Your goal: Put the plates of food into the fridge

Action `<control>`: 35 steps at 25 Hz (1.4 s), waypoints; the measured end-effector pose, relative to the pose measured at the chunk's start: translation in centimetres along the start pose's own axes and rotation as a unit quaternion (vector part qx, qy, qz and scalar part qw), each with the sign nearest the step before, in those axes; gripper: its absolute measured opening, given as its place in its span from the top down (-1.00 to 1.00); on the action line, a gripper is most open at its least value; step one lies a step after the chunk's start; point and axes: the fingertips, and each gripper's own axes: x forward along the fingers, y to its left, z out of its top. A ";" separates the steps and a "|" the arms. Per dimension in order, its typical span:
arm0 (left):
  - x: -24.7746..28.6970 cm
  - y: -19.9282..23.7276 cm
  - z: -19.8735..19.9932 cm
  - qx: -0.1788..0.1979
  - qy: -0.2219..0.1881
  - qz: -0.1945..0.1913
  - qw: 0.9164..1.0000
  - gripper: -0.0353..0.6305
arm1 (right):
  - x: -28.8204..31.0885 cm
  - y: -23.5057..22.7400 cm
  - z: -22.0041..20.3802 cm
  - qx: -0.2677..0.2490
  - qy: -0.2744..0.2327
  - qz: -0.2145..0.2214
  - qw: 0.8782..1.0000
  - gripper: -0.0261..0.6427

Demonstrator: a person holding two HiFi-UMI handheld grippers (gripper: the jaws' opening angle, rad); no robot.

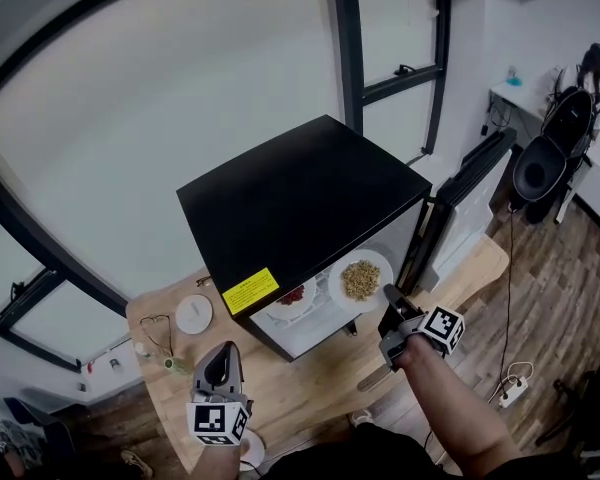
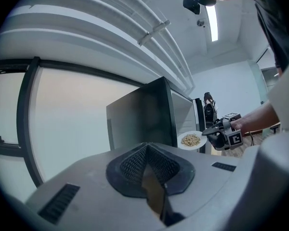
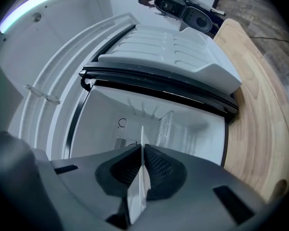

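Note:
A black mini fridge (image 1: 300, 193) stands on the wooden table (image 1: 320, 388) with its door (image 1: 460, 208) swung open to the right. A plate of red food (image 1: 292, 296) sits just inside it. My right gripper (image 1: 388, 298) is shut on the rim of a white plate of grains (image 1: 360, 280), held level at the fridge's open front. In the right gripper view the plate's edge (image 3: 140, 182) shows between the pads, facing the white fridge interior (image 3: 154, 119). My left gripper (image 1: 220, 363) hangs low at the table's front, shut with nothing in it. The left gripper view shows the plate (image 2: 191, 140) and right gripper (image 2: 216, 134).
A small white round lid (image 1: 193, 313) and a pair of glasses (image 1: 157, 326) lie on the table left of the fridge. Large windows rise behind. A black chair (image 1: 565, 128) and a desk stand at the far right, a power strip (image 1: 513, 388) lies on the wood floor.

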 end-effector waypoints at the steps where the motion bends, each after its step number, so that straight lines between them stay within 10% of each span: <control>1: 0.0 0.1 0.0 0.000 0.002 0.005 1.000 0.88 | 0.4 0.0 0.2 -0.001 0.001 -0.003 1.000 0.83; 26: -4.2 2.8 -1.8 0.011 0.064 0.106 0.992 0.88 | 9.9 -1.1 2.5 -0.123 0.021 -0.074 0.989 0.83; 32: -5.1 2.7 -2.1 0.016 0.078 0.118 0.990 0.88 | 11.9 -1.8 3.6 -0.193 0.027 -0.104 0.975 0.83; 35: -5.1 2.6 -2.1 0.020 0.084 0.121 0.989 0.88 | 12.3 -2.2 4.4 -0.291 0.032 -0.141 0.946 0.82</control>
